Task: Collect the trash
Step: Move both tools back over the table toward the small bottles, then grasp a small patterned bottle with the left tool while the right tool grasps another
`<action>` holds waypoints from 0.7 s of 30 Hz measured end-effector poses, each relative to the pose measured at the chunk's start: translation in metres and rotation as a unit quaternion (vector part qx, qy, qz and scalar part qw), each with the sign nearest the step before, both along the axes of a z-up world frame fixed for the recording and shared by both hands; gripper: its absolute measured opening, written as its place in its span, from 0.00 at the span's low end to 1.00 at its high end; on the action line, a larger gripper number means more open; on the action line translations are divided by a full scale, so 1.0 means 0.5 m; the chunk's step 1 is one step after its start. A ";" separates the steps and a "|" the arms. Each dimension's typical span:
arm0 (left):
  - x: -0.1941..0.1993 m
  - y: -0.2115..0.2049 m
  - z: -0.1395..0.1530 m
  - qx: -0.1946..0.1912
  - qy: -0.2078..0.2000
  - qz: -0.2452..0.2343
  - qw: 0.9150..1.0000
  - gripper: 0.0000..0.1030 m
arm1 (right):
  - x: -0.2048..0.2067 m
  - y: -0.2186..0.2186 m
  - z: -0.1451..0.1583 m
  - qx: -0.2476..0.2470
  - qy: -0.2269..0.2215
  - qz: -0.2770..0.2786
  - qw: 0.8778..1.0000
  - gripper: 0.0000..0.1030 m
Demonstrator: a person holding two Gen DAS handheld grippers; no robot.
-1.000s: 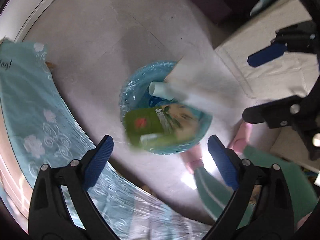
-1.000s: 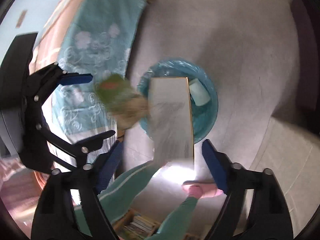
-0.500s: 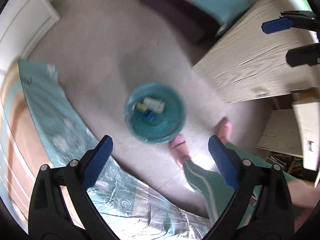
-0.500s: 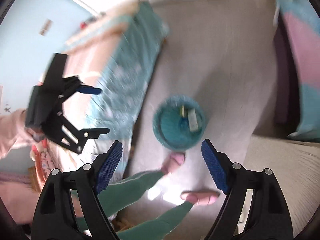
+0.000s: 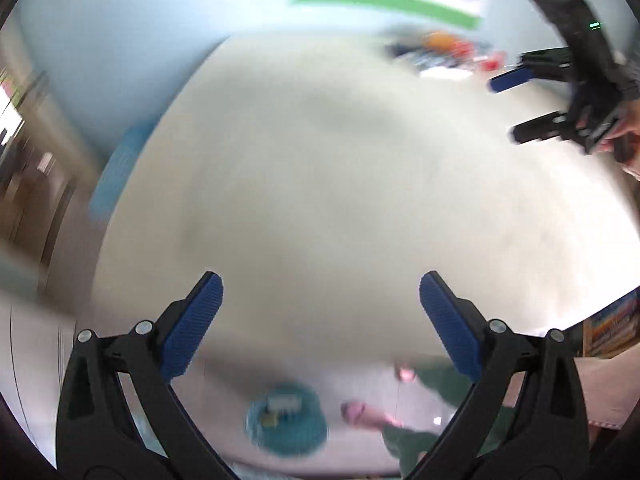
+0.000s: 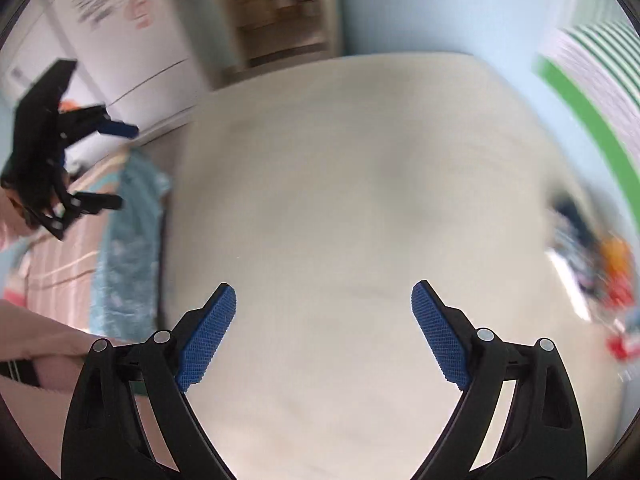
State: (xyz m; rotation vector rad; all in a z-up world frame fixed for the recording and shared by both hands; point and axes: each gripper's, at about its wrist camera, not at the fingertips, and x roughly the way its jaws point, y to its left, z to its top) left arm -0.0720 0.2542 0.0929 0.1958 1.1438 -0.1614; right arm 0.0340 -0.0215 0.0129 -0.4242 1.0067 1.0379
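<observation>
Both views are blurred by motion. My left gripper (image 5: pixel 320 320) is open and empty, high over a pale wooden tabletop (image 5: pixel 340 168). The blue-lined trash bin (image 5: pixel 286 424) with some trash inside shows small on the floor at the bottom of the left wrist view. My right gripper (image 6: pixel 323 328) is open and empty over the same tabletop (image 6: pixel 352 200). The right gripper also shows at the upper right of the left wrist view (image 5: pixel 524 108). The left gripper shows at the left of the right wrist view (image 6: pixel 108 168).
A blurred cluster of small colourful items (image 5: pixel 444 54) lies at the table's far edge, also at the right in the right wrist view (image 6: pixel 608 280). A bed with a teal cover (image 6: pixel 128 248) stands left. My feet in pink slippers (image 5: pixel 360 412) are beside the bin.
Both grippers have swung up from the bin on the floor to the tabletop. A second ago a green packet and a flat card were falling into the bin; both grippers stay open.
</observation>
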 end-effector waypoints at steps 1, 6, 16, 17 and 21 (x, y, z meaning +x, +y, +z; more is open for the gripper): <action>0.060 -0.046 0.000 -0.004 0.002 -0.032 0.999 0.94 | 0.025 -0.037 -0.002 0.000 -0.003 -0.013 1.000 0.86; 0.255 -0.214 -0.005 0.002 -0.011 -0.146 0.989 0.94 | 0.142 -0.194 -0.007 0.006 -0.015 -0.051 0.999 0.86; 0.585 -0.442 -0.133 -0.008 0.015 -0.284 0.959 0.92 | 0.356 -0.310 -0.088 0.006 0.005 -0.093 0.996 0.75; 0.607 -0.458 -0.148 -0.009 0.020 -0.297 0.955 0.90 | 0.383 -0.313 -0.101 0.008 0.014 -0.097 0.995 0.71; 0.692 -0.513 -0.220 -0.011 0.048 -0.345 0.937 0.76 | 0.455 -0.315 -0.155 0.010 0.033 -0.101 0.994 0.62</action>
